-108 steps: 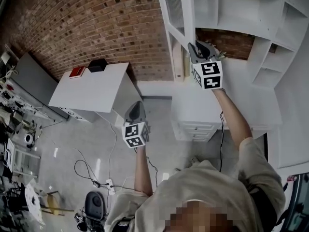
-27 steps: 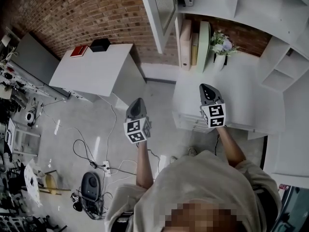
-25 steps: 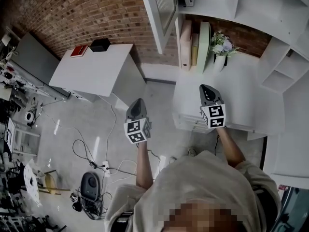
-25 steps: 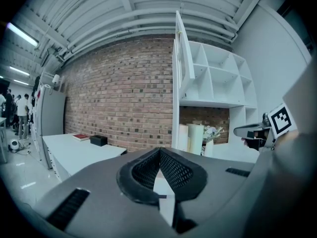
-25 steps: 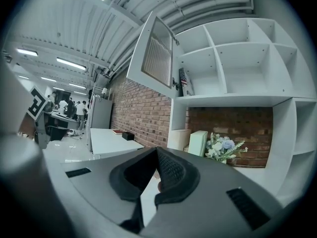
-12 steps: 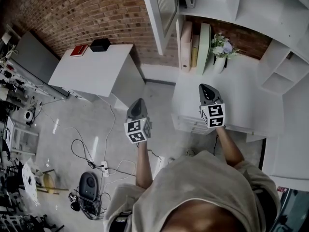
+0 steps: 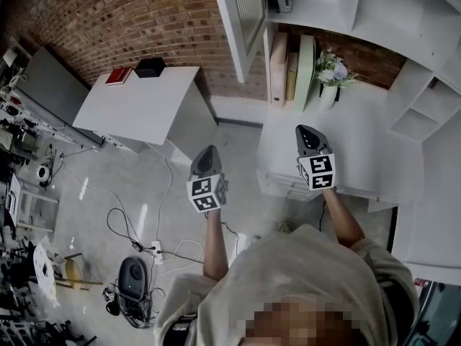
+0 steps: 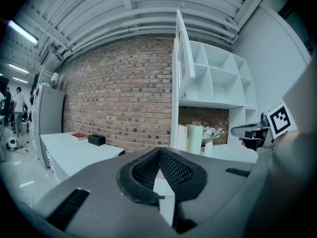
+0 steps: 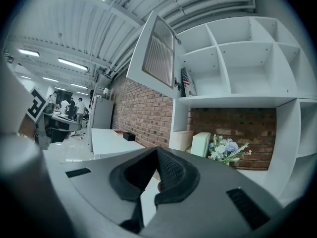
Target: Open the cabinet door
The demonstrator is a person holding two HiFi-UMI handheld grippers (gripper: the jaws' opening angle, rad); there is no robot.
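White cabinet door (image 7: 241,20), red-brick wall (image 7: 108,20)

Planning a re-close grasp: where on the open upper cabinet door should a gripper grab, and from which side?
Best bet: take the cabinet door by its free outer stile near the lower corner, farthest from the hinges. It stands swung out and overhead, so come up from below, jaws straddling the thin flat frame rather than the slatted centre panel.
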